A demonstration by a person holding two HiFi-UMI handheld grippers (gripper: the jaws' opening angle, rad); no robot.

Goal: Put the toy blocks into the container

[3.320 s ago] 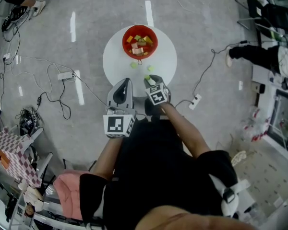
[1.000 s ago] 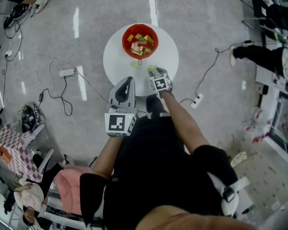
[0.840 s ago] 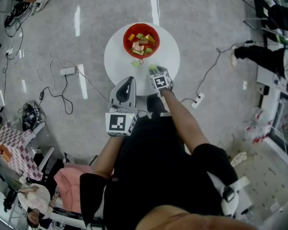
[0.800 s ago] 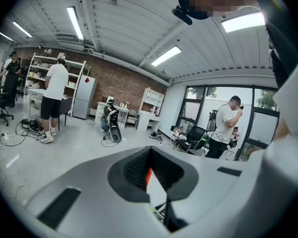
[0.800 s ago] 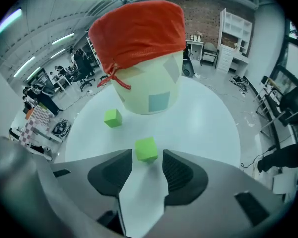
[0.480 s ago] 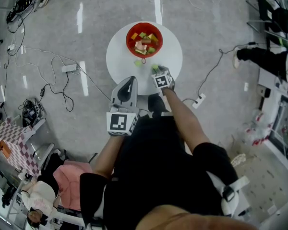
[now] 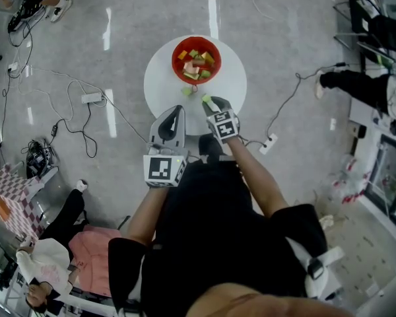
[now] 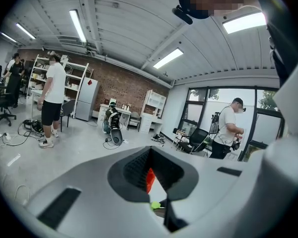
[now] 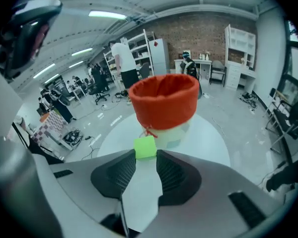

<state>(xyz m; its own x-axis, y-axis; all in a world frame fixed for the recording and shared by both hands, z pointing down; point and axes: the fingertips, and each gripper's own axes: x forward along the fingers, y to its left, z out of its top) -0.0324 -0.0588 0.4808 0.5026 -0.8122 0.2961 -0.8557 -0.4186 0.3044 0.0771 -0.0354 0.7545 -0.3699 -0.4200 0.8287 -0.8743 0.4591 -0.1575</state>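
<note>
Several toy blocks point(image 7: 195, 62) are lying in the red container point(image 7: 174, 57), upper centre. A green block point(image 9: 145, 147) is being pinched in the just-closed jaws of the right gripper point(image 7: 208, 102). A pale block point(image 7: 187, 91) is waiting on the table point(image 7: 230, 84). The left gripper point(image 7: 174, 113) is being held closed, empty.

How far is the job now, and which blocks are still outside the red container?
Done: several blocks lie in the red container. In hand: the right gripper, its jaws having just been closing, pinches a green block before the container. Left: drop that block in, then fetch the second green block from the white table. The left gripper is shut, empty.
</note>
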